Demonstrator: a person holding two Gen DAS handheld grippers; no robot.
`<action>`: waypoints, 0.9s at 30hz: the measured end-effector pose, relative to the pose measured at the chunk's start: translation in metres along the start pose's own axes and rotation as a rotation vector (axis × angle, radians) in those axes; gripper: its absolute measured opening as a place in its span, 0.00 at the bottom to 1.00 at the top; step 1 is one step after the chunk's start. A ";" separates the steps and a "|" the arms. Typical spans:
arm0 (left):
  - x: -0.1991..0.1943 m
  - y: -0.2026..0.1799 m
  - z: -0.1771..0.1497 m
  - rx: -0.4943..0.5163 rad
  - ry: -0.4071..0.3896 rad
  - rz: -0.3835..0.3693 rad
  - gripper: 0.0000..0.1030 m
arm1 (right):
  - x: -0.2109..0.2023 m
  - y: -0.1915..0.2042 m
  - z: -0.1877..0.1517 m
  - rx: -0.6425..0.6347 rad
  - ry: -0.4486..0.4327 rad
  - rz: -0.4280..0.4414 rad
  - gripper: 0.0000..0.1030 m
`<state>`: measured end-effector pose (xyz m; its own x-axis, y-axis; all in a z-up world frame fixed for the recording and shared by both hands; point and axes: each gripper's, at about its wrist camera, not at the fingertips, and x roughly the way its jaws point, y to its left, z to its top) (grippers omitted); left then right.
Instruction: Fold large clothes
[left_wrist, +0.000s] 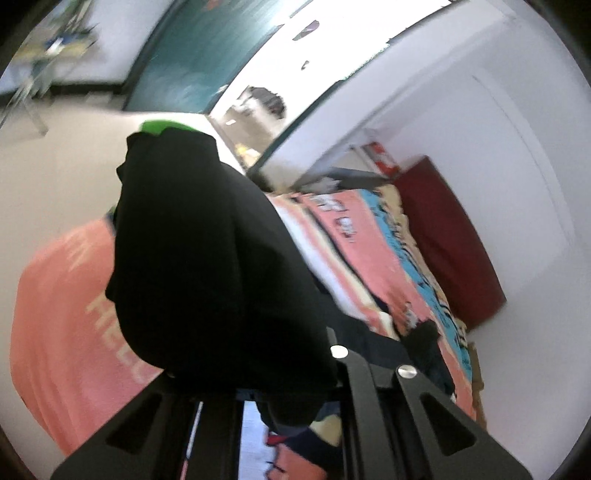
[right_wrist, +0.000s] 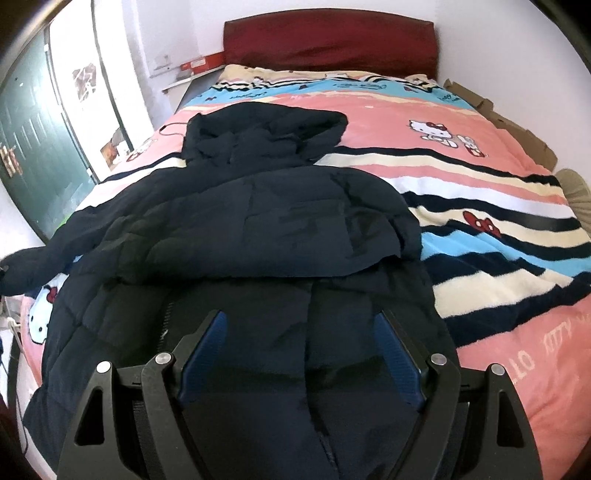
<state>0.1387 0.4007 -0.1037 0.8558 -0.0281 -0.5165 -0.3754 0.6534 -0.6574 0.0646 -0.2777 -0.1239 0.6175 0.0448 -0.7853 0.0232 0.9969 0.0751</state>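
Note:
A dark navy padded hooded jacket (right_wrist: 258, 229) lies on the bed, hood toward the headboard, one sleeve folded across its front and the other trailing off the left edge. My right gripper (right_wrist: 301, 332) is open just above the jacket's lower front, blue pads either side of the zip line, holding nothing. In the left wrist view a bunched black sleeve (left_wrist: 207, 258) fills the middle and hides the fingertips. My left gripper (left_wrist: 258, 373) appears shut on this sleeve and holds it lifted beside the bed.
The bed has a pink, blue and striped Hello Kitty blanket (right_wrist: 480, 206) and a dark red headboard (right_wrist: 328, 40). A green door (right_wrist: 33, 147) and white wall are at left. Cardboard (right_wrist: 517, 129) lies along the bed's right side.

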 end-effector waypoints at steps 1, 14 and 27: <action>-0.004 -0.017 0.001 0.032 -0.007 -0.016 0.08 | -0.001 -0.002 0.000 0.007 -0.004 0.000 0.79; -0.015 -0.197 -0.043 0.332 0.036 -0.233 0.08 | -0.030 -0.056 -0.004 0.105 -0.097 -0.017 0.79; 0.039 -0.335 -0.207 0.636 0.254 -0.309 0.08 | -0.051 -0.117 -0.016 0.219 -0.170 -0.029 0.79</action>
<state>0.2240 0.0241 -0.0166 0.7517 -0.4046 -0.5207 0.2129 0.8963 -0.3891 0.0177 -0.3952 -0.1021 0.7366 -0.0139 -0.6762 0.2012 0.9590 0.1995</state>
